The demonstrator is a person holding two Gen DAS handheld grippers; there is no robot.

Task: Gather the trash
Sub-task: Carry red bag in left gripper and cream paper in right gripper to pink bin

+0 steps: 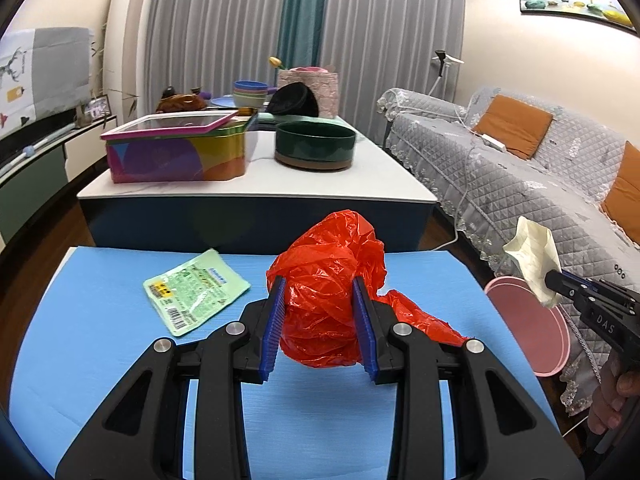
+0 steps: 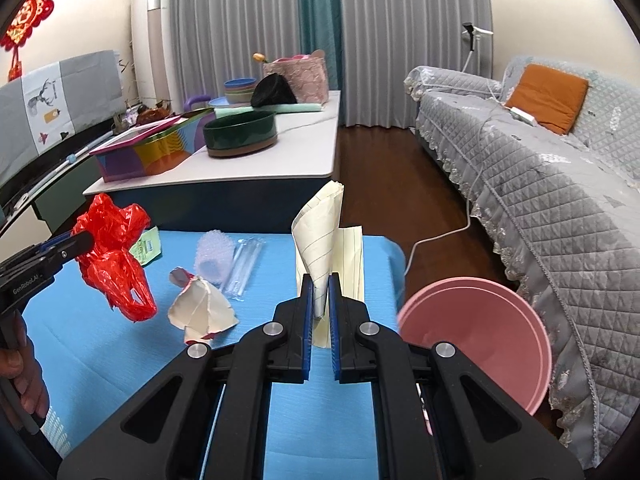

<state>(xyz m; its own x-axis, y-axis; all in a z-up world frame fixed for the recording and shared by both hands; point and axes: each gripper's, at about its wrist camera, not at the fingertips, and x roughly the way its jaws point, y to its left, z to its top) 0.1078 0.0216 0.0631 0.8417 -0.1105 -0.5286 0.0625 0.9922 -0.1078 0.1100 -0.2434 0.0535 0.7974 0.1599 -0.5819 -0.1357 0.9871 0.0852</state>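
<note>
My left gripper [image 1: 319, 294] is shut on a crumpled red plastic bag [image 1: 326, 276] and holds it above the blue mat [image 1: 100, 320]; the bag also shows in the right wrist view [image 2: 114, 256]. My right gripper [image 2: 320, 292] is shut on a cream lined paper [image 2: 326, 236], held upright near the mat's right edge; the paper also shows in the left wrist view [image 1: 534, 260]. A pink bin [image 2: 480, 332] stands on the floor right of the mat. On the mat lie a green wrapper [image 1: 196, 292], a torn paper piece [image 2: 202, 308], bubble wrap [image 2: 214, 256] and a clear plastic sleeve [image 2: 246, 268].
Behind the mat stands a white table [image 1: 260, 188] with a colourful tin [image 1: 176, 152], a dark green bowl [image 1: 315, 146] and other dishes. A grey quilted sofa [image 2: 552, 200] with orange cushions runs along the right. A white cable [image 2: 436, 240] lies on the wooden floor.
</note>
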